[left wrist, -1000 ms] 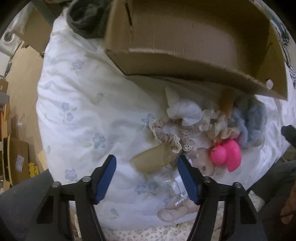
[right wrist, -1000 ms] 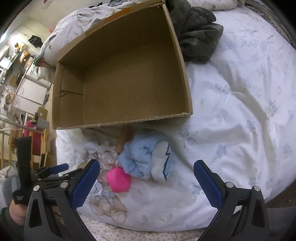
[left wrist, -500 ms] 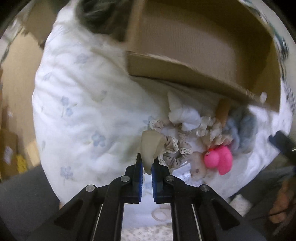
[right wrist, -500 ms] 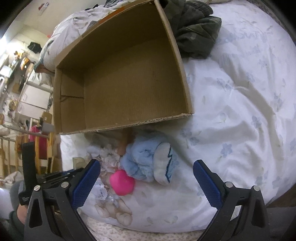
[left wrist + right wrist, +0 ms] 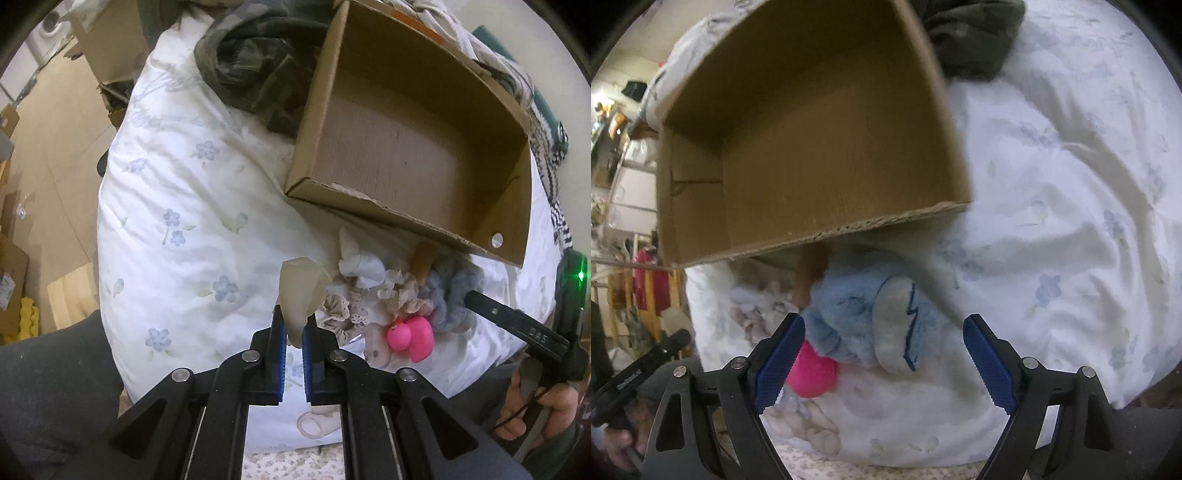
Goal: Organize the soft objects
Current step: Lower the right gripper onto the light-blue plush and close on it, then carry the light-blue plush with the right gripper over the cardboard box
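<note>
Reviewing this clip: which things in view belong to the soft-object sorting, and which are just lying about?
Part of the job:
- beige soft piece, clamped in the left tongs
- blue plush toy, in front of the open right tongs
- lace-trimmed cloth
- pink toy
- cardboard box, nothing inside

Just lying about:
- dark green garment
- floral duvet

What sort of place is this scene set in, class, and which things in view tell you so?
Probably a bedroom at home: a white quilt with blue flowers covers a bed, a fluffy light-blue plush toy lies beside an open brown cardboard box, and a dark green garment is heaped behind.
</note>
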The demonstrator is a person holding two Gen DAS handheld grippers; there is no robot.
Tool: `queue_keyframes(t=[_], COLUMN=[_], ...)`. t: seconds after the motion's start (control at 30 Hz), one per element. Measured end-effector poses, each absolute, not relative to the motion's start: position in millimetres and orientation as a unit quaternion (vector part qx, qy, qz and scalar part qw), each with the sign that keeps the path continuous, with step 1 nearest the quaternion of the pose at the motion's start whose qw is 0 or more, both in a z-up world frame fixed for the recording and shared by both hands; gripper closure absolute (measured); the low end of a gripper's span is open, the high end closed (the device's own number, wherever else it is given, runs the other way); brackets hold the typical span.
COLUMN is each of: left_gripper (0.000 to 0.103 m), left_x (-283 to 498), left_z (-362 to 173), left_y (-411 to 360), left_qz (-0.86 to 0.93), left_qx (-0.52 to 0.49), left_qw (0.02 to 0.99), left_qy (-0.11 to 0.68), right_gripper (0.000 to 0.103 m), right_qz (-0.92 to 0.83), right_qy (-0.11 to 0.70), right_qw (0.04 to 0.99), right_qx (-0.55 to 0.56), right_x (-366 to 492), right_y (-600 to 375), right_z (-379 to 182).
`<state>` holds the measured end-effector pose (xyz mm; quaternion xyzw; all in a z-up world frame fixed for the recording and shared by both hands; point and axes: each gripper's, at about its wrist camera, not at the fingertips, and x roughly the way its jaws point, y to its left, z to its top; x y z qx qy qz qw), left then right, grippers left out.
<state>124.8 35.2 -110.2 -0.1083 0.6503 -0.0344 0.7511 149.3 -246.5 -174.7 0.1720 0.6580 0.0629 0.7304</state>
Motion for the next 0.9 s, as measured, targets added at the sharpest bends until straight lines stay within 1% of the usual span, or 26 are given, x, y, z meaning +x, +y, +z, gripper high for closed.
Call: queue_keyframes(t=[0.07,0.1,0.17,0.2,0.23,0.27,0.3,0.37,0.53,0.9], left_gripper=[0.096,0.096,0.096,0.096,0.096,0.096,0.096,0.096,0.096,0.096], left_x=[126,126,126,126,126,126,126,127,126,119], left_z=[-110,-111,-109,-109,-108,-108,-107,-107,-106,-81], left_y=[33,31,29,28,28,28,28,28,29,30], left_qz=[-0.038,-0.038,-0.04,-0.041,-0.042,-0.042,-0.041,-0.04,-0.031,-0.011], left_qx=[-0.111,-0.111,-0.109,-0.11,-0.11,-0.11,-0.109,-0.107,-0.099,-0.085], left_qw=[0.753,0.754,0.757,0.758,0.758,0.759,0.759,0.761,0.766,0.8], left_qy=[0.648,0.647,0.643,0.642,0.641,0.641,0.64,0.639,0.635,0.594], right_gripper=[0.017,0.023,0.042,0.055,0.057,0.062,0.066,0.068,0.068,0.068], right_qz=[0.066,0.068,0.07,0.071,0.067,0.065,0.064,0.068,0.051,0.092], right_qy=[0.664,0.668,0.675,0.679,0.681,0.679,0.675,0.667,0.639,0.601], right_qw=[0.727,0.724,0.718,0.715,0.715,0.719,0.722,0.73,0.758,0.776], right_qx=[0.159,0.156,0.153,0.151,0.144,0.138,0.134,0.132,0.119,0.165], right_x=[153,156,157,158,158,156,156,154,139,107], right_y=[-238,-233,-228,-225,-224,-223,-222,-220,-225,-238], right_z=[-181,-184,-193,-198,-200,-198,-196,-191,-167,-121])
